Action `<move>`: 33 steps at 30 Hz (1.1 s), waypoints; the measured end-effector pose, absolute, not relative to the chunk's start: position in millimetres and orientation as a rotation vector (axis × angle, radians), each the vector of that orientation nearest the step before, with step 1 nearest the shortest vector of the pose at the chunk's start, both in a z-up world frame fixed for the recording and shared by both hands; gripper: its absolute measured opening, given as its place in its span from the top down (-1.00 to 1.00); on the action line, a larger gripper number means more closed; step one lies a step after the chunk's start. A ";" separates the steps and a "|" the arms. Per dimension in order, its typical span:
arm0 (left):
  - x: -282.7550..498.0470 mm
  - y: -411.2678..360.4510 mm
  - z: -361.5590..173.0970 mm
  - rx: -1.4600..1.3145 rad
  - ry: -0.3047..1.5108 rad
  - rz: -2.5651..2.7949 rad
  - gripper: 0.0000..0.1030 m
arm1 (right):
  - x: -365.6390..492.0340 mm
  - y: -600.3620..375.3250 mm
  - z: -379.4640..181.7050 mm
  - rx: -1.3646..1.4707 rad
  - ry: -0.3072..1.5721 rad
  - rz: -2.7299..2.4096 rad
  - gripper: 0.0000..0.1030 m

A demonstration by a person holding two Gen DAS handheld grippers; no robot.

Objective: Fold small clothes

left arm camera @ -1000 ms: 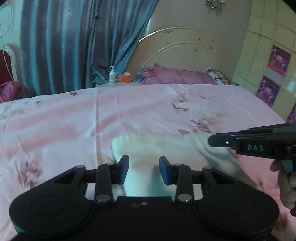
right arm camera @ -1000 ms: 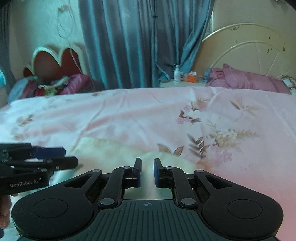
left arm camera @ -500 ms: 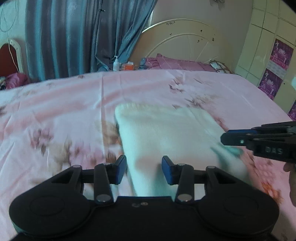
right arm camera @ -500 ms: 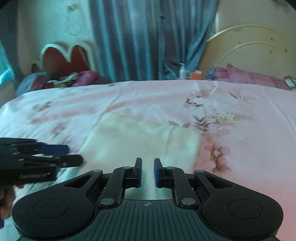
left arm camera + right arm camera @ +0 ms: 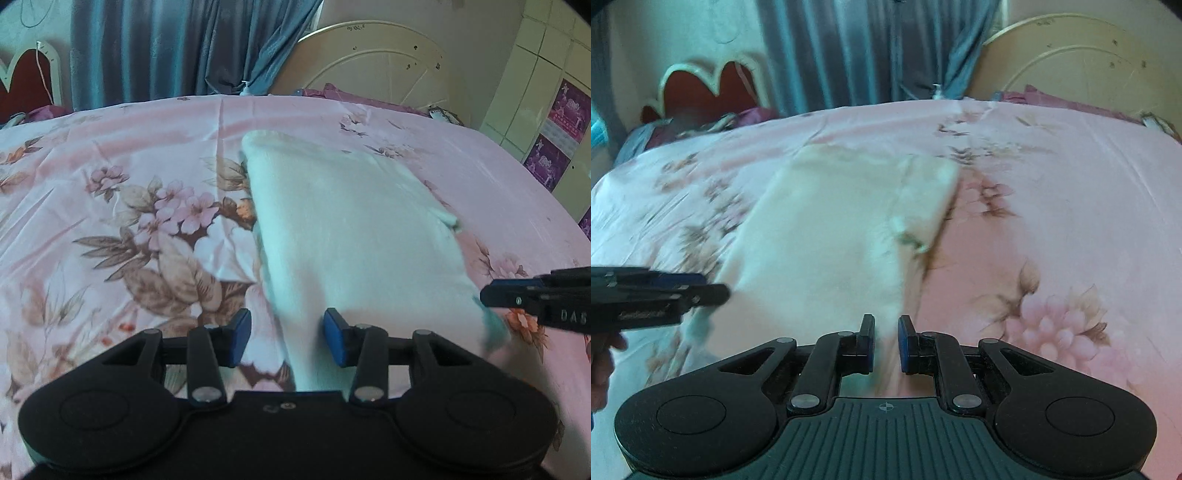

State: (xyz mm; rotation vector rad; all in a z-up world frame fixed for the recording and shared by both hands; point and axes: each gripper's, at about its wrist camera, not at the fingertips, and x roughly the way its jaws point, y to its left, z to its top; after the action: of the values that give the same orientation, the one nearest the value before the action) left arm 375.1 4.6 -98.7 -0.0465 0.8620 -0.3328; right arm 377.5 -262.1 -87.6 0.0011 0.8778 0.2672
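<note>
A pale cream fleece cloth (image 5: 351, 229) (image 5: 831, 229) lies stretched out flat on the pink flowered bed cover (image 5: 110, 221). Its near left edge runs between the jaws of my left gripper (image 5: 288, 339); the left pad stands clear of it, so the gripper is open. In the right wrist view the left gripper (image 5: 713, 286) shows at the cloth's near left corner. My right gripper (image 5: 886, 343) is shut on the cloth's near right edge, with fabric filling the narrow gap. Seen from the left, my right gripper (image 5: 487, 295) sits at that corner, which is slightly lifted.
The bed cover (image 5: 1052, 221) spreads wide on both sides of the cloth. Behind it stand blue curtains (image 5: 166, 48), a cream round headboard (image 5: 373, 74) with purple pillows, and a red scalloped headboard (image 5: 701, 92). A tiled wall with posters (image 5: 554, 140) is at the right.
Both grippers have drawn back toward the near side of the bed and tipped down, so more of the cloth lies stretched out ahead. The left jaws have widened a little.
</note>
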 end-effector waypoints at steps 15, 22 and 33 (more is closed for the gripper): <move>372.7 16.7 -104.5 -0.084 0.873 -0.393 0.21 | 379.8 -290.9 -101.5 0.289 0.916 0.220 0.18; 386.4 15.7 -91.0 -0.093 0.785 -0.395 0.21 | 394.0 -302.6 -86.2 0.323 0.811 0.208 0.18; 440.3 9.8 -96.5 -0.185 0.819 -0.305 0.40 | 463.2 -305.9 -102.6 0.394 0.902 0.308 0.19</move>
State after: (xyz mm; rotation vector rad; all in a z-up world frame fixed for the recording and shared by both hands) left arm 440.3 9.8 -96.5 -0.1846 0.8188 -0.3051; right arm 463.2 -305.9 -102.6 0.3939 0.9017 0.3085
